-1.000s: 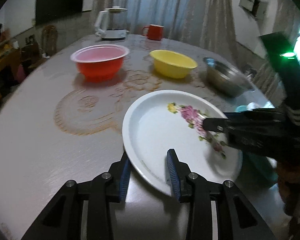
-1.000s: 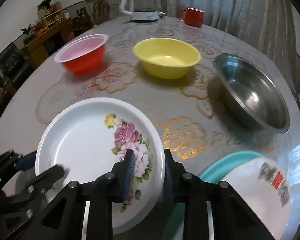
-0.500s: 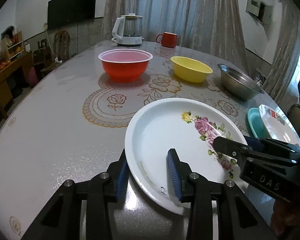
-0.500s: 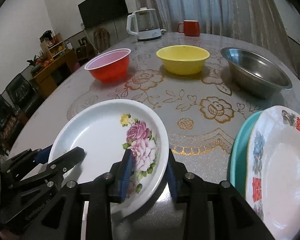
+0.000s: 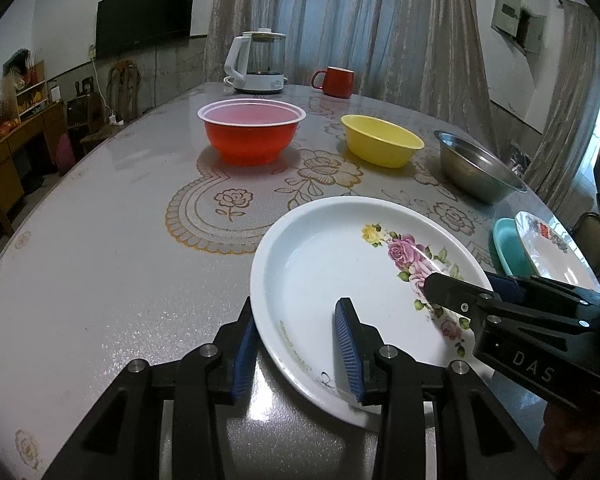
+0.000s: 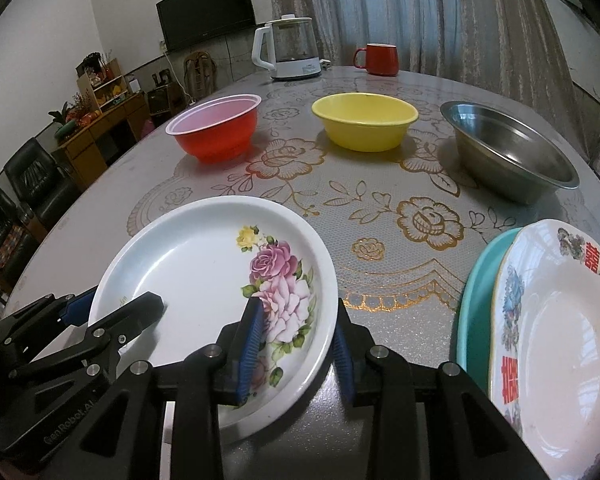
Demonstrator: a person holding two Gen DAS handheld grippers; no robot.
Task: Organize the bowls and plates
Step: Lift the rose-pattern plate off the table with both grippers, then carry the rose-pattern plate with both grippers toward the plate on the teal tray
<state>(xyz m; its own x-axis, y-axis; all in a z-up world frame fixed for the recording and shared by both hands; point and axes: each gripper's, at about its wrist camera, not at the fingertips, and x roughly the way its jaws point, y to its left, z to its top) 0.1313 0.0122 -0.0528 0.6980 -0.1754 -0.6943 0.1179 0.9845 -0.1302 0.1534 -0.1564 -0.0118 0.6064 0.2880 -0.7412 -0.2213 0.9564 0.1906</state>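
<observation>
both claws pinch the floral plate (image 6: 204, 280) by its rim — left claw (image 5: 296, 350) at lower centre of its view, right claw (image 6: 296, 348) on the opposite edge — so it should travel level and evenly. the teal-and-white plate stack (image 6: 540, 320) at lower right looks the likely target; the red bowl (image 6: 216, 128), yellow bowl (image 6: 364, 120) and steel bowl (image 6: 508, 148) stand well apart across the upper counter (image 6: 380, 216), blocking nothing.

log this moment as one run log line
held: white rose-print plate | left gripper: shut on rim | right gripper: shut on opposite rim | teal-and-white plate stack: beside
</observation>
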